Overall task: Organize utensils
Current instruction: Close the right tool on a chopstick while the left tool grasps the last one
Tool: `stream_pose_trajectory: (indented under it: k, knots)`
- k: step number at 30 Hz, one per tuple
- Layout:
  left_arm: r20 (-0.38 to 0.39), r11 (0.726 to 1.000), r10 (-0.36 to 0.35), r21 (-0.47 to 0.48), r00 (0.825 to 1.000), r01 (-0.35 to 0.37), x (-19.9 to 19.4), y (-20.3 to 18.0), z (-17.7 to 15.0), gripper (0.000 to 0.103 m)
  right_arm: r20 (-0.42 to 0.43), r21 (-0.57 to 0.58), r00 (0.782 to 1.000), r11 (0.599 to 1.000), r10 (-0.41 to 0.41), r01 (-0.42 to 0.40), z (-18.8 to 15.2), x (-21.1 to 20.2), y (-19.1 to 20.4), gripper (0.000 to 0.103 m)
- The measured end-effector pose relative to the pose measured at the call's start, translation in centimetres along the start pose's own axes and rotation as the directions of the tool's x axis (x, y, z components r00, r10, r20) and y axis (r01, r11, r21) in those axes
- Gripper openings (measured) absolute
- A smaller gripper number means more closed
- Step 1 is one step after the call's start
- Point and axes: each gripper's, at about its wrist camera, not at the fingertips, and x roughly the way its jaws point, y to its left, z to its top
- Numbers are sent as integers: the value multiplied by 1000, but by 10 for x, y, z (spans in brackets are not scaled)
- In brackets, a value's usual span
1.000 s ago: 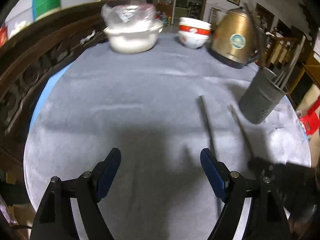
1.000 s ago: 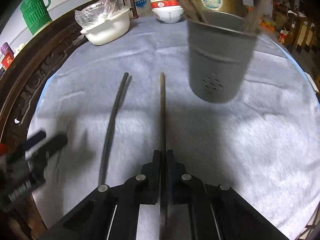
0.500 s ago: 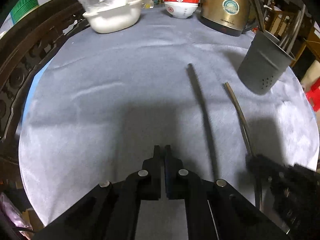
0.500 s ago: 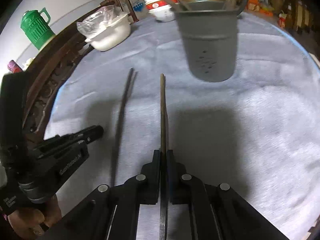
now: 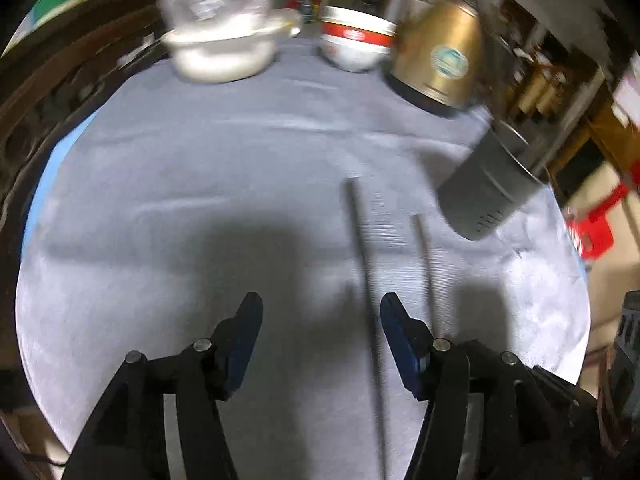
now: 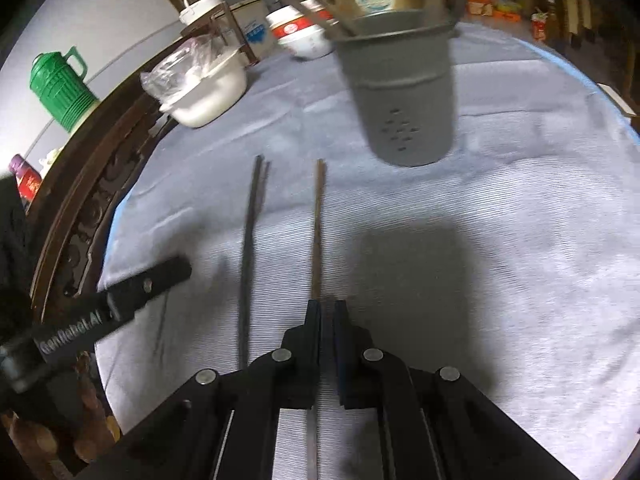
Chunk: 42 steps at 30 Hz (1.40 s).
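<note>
Utensils on grey cloth-covered round table (image 6: 500, 240)

Right gripper (image 6: 327, 312): jaws clamped on brown wooden chopstick (image 6: 318, 220). Left gripper (image 5: 320, 316): jaws just opening, empty; dark thin chopstick (image 5: 362, 248) between them, untouched.

Left gripper (image 5: 320, 328) agape, right gripper (image 6: 328, 312) clamped.

Two long thin utensils lie on the round table covered in grey cloth (image 6: 500, 240): one dark slender chopstick (image 6: 248, 256) and one brown wooden chopstick (image 6: 318, 224). One grey perforated plastic utensil holder (image 6: 404, 104) stands toward the far edge, with some sticks in it, too blurred to count. At the far edge are one brass-coloured electric kettle (image 5: 440, 60), one stack of red-and-white ceramic bowls (image 5: 354, 46), their number unclear, and one white bowl holding a clear plastic bag (image 6: 204, 88). One green plastic jug (image 6: 60, 84) stands off the table. Two grippers show.
</note>
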Motion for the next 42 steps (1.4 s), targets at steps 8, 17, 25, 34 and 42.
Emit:
stream_pose_trajectory:
  k: [8, 17, 25, 34, 42]
  knots:
    - [-93, 989, 94, 122, 991, -82, 31, -13, -12, 6, -27, -13, 999, 1000, 17, -17, -8, 2, -2, 7]
    - [-99, 997, 70, -21, 993, -72, 17, 47, -29, 6, -58, -23, 998, 1000, 10, -11, -3, 11, 11, 10]
    - [-93, 996, -5, -92, 996, -4, 11, 62, -20, 30, -16, -66, 1000, 998, -6, 5, 25, 1, 27, 71]
    - [-92, 989, 33, -144, 995, -46, -5, 86, 9, 35, -178, -126, 982, 991, -57, 35, 55, 48, 44, 37]
    - [-252, 997, 49, -47, 966, -63, 34, 58, 31, 34, -275, -206, 956, 977, -107, 51, 71, 58, 41, 13]
